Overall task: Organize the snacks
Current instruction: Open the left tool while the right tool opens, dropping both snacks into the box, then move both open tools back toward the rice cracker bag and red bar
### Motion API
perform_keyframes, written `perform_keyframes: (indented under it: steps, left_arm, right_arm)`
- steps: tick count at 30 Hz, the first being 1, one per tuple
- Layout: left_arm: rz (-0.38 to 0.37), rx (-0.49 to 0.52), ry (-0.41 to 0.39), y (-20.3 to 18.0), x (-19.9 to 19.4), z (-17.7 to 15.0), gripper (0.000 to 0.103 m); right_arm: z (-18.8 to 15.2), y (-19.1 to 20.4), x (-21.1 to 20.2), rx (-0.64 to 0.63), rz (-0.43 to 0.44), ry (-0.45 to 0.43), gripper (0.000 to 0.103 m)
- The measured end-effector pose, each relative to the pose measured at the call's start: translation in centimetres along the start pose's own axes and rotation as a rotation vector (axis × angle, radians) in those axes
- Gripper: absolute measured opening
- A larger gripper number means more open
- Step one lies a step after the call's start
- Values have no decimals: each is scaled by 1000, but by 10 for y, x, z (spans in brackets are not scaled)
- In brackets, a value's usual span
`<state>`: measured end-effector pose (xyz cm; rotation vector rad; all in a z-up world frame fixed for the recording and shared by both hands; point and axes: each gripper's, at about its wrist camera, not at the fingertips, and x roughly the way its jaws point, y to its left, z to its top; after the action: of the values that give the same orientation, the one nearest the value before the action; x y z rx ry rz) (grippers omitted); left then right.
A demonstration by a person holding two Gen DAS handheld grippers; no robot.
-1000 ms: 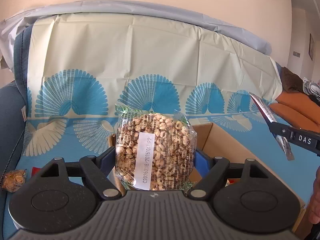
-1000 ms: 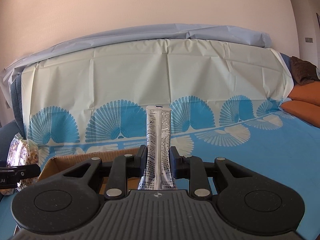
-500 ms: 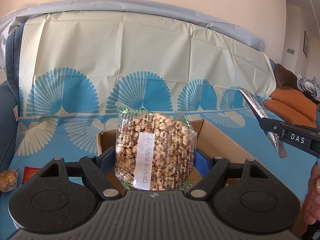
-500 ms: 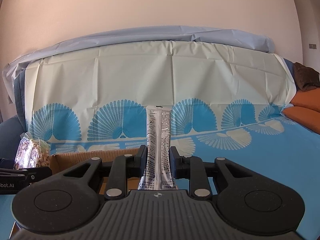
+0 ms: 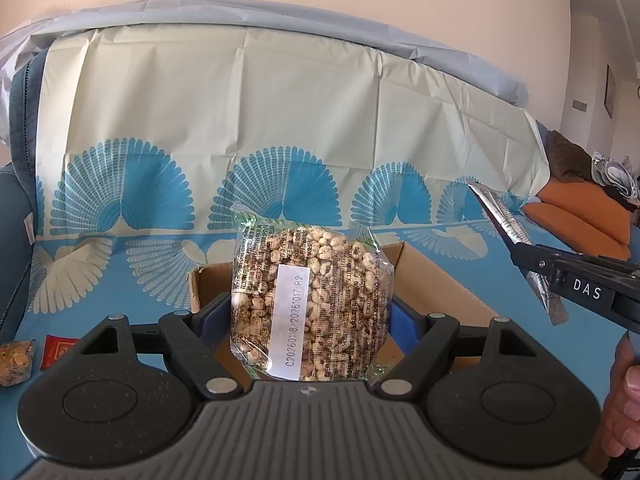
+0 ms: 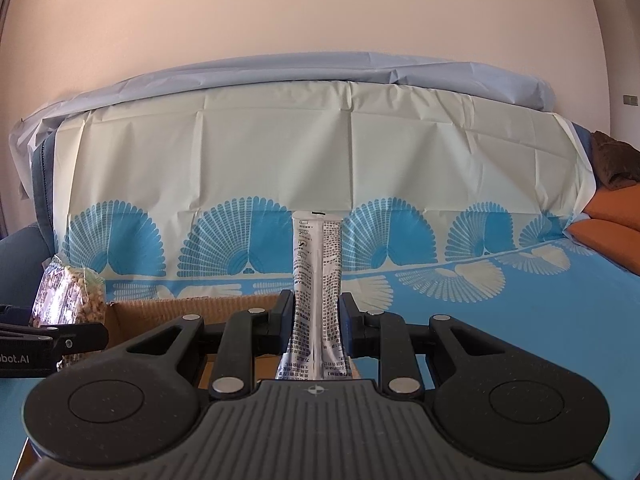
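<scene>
I hold the cereal bag (image 5: pixel 310 300) clamped upright in my left claw (image 5: pixel 310 320), directly above the cardboard box (image 5: pixel 436 280). My right claw (image 6: pixel 316 320) grips the silver stick packet (image 6: pixel 316 280) upright, over the box's right edge.

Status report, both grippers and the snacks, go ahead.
Left gripper shut on puffed-grain bag. Right gripper shut on silver stick pack. Both above the cardboard box. Nothing blocking.
</scene>
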<state>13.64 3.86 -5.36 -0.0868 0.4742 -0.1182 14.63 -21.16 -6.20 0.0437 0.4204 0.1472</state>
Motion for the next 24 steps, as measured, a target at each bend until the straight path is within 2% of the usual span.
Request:
perform_keyframes:
  steps: [3, 5, 7, 8, 9, 10, 16, 21, 24]
  left_arm:
    - [-5, -1, -3, -1, -1, 0, 84]
    - [-15, -2, 1, -1, 0, 0, 84]
    - [-20, 3, 8, -2, 1, 1, 85]
    - [-14, 10, 4, -2, 1, 1, 86]
    - [-11, 17, 1, -3, 0, 1, 87]
    - [-12, 18, 0, -3, 0, 1, 88]
    - [10, 3, -4, 4, -3, 2, 88]
    - [75, -29, -26, 22, -12, 2, 88]
    - [127, -47, -21, 38, -17, 1, 75]
  right_arm:
    - [0, 0, 1, -2, 5, 4, 26]
    - [0, 0, 2, 4, 14, 15, 31]
    - [0, 0, 2, 4, 0, 12, 41]
    - [0, 0, 2, 5, -6, 8, 54]
    - [1, 0, 2, 9, -10, 4, 62]
    - [1, 0, 2, 14, -11, 3, 64]
    - [-1, 5, 4, 25, -5, 18, 67]
    - [-2, 19, 6, 45, 10, 34, 68]
    - [-3, 35, 5, 54, 37, 43, 68]
